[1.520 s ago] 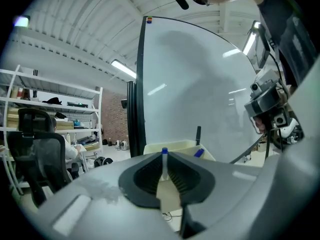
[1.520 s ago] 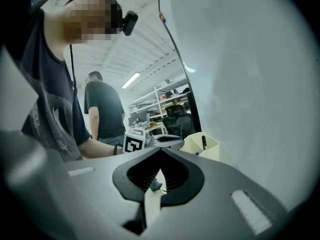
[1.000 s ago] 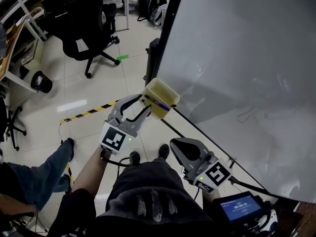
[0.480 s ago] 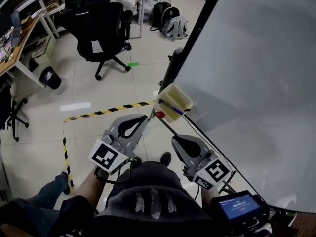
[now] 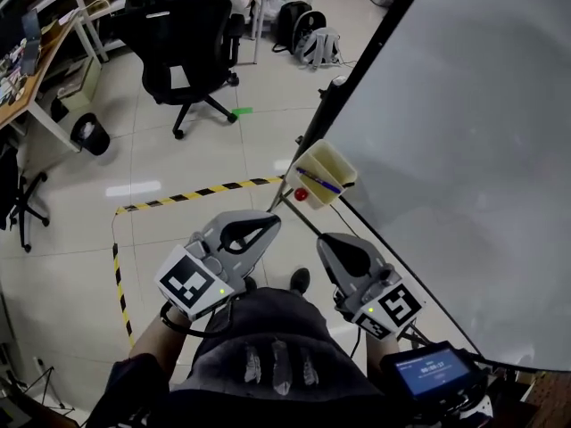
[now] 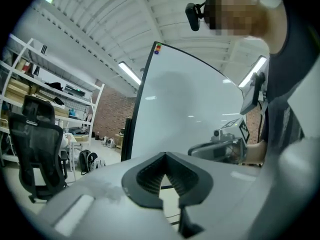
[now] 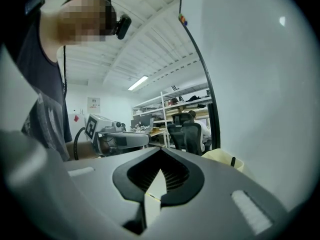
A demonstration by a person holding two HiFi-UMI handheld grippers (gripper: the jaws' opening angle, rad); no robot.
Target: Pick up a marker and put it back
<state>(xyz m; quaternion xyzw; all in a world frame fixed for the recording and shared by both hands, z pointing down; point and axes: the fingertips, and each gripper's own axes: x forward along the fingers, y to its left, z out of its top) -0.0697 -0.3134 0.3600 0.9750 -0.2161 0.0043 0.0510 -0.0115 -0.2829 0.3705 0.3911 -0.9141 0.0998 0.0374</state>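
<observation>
A cream marker holder (image 5: 323,173) hangs at the lower left edge of the whiteboard (image 5: 464,141). A blue marker (image 5: 318,182) lies in it, and a red round piece (image 5: 302,194) shows at its near side. My left gripper (image 5: 272,225) is shut and empty, a short way below and left of the holder. My right gripper (image 5: 325,241) is also shut and empty, just below the holder. In the right gripper view the holder (image 7: 223,159) sits low right with a dark marker tip (image 7: 233,161) sticking up. Both pairs of fingertips meet with nothing between them.
Black-and-yellow floor tape (image 5: 192,192) runs across the tiled floor. A black office chair (image 5: 183,56), backpacks (image 5: 308,47) and a dark bin (image 5: 86,135) stand farther off. A handheld device with a blue screen (image 5: 428,373) is at the bottom right.
The left gripper was open at the holder's edge; it has shut with nothing in it and drawn back toward me. The right gripper has stayed shut.
</observation>
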